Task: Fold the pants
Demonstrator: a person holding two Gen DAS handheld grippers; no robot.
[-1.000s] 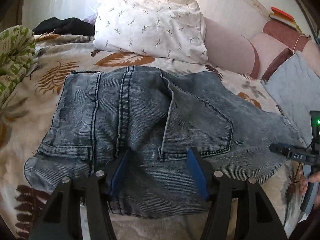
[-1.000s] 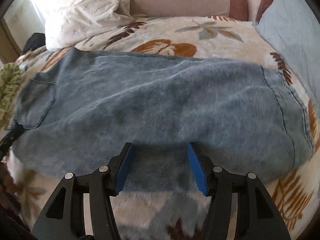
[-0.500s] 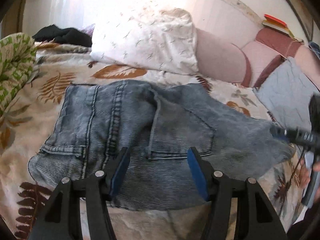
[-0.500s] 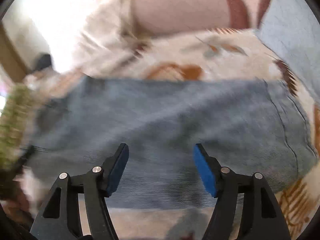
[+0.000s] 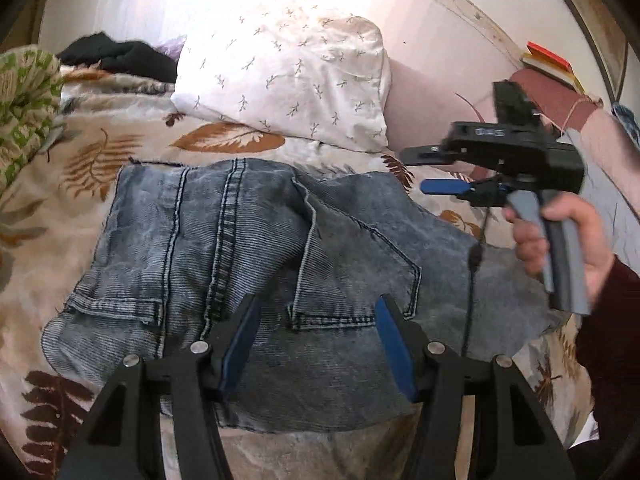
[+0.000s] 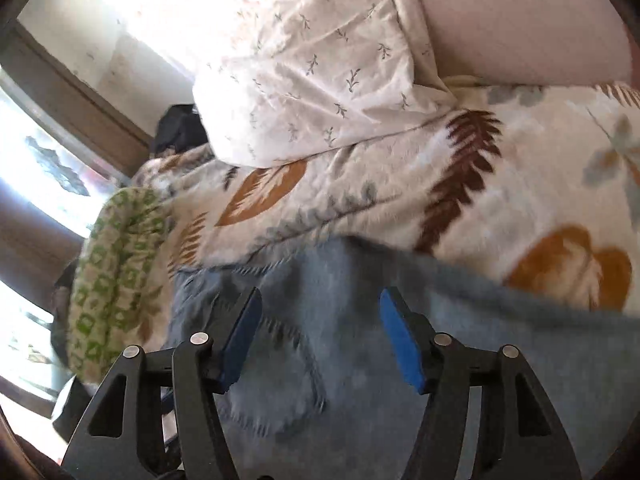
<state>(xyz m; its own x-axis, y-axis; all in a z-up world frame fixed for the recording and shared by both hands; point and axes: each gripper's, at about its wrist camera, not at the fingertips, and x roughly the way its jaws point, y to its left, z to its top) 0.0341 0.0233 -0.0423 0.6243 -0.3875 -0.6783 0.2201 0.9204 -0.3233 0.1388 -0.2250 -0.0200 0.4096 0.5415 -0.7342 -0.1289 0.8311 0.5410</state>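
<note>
**Both claws free above the folded jeans**

From the left wrist view we see the pants (image 5: 256, 264) lying on the bed (image 5: 80, 168), waistband and back pockets spread from 9 o'clock to centre, the legs running off toward 3 o'clock. Our left claw (image 5: 316, 344) hovers at 6 o'clock over the near edge of the denim, its blue pads wide apart and holding nothing. At 3 o'clock the right claw (image 5: 430, 172) is lifted clear of the cloth in the right hand (image 5: 560, 240); seen side-on, its fingers look parted and empty. A white pillow (image 5: 288, 80) sits at 12 o'clock.

From the right wrist view, which is blurred, we look across the pants (image 6: 400, 360) toward the pillow (image 6: 320, 68) at 12 o'clock. The right claw (image 6: 320, 340) is spread wide with only air between the pads.

We judge that one fold is laid and the next is pending. The next move calls for pinching an edge, likely the leg end, with both claws and carrying it evenly over the waistband.
</note>
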